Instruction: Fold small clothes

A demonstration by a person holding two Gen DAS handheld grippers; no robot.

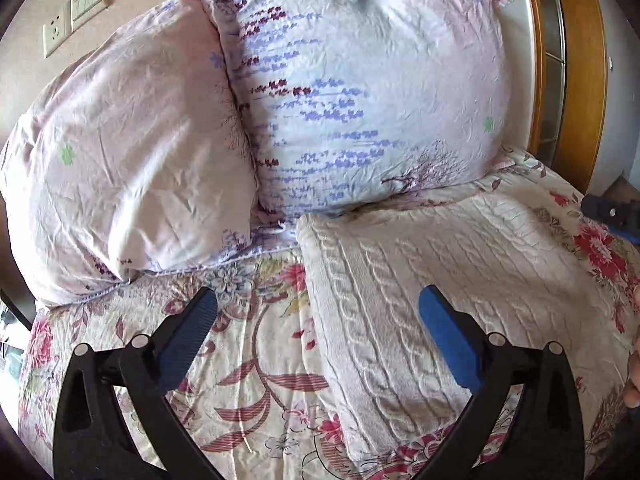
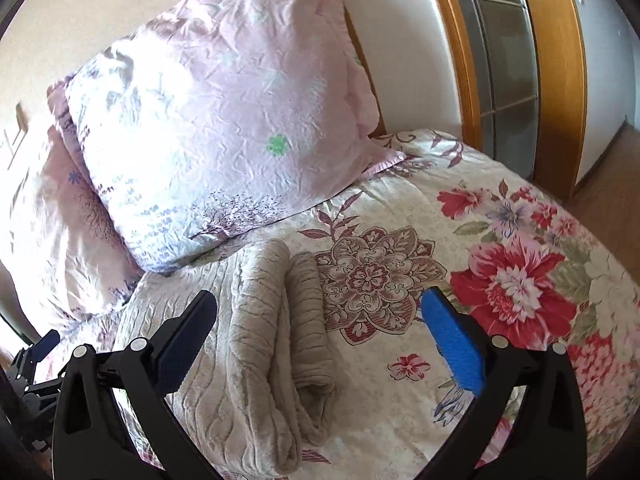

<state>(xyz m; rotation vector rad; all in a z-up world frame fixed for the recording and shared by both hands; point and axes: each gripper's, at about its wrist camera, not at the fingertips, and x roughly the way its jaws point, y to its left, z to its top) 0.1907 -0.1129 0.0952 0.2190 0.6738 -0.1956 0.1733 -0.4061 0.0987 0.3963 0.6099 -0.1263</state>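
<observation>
A cream cable-knit sweater [image 1: 432, 280] lies folded flat on the bed [image 1: 248, 408], just below the pillows near the head end. In the right wrist view the sweater [image 2: 256, 344] shows stacked layers along its right edge, with a rolled fold of the same knit lying alongside and touching it. Its top edge sits just under the corner of the front pillow.

The left tongs [image 1: 318, 312] hang above the sweater's left edge, spread wide, with nothing between the blue pads; one finger is over the bare bedspread, the other over the knit. The right tongs [image 2: 320, 312] are likewise wide open and empty, hovering over the sweater's right edge, the left finger above the knit and the right finger above the bedspread. In the left wrist view the right tongs [image 1: 612, 212] appear at the right side of the bed.

The flowered bedspread [image 2: 512, 280] covers the bed, with large red blooms toward the right edge. Two pink and lilac pillows [image 1: 360, 92] lean against the head end, the right one overlapping the left. A wooden frame [image 2: 556, 80] with glass panes stands beyond the bed's far right corner. Wall switches [image 1: 72, 12] sit on the wall above the left pillow.
</observation>
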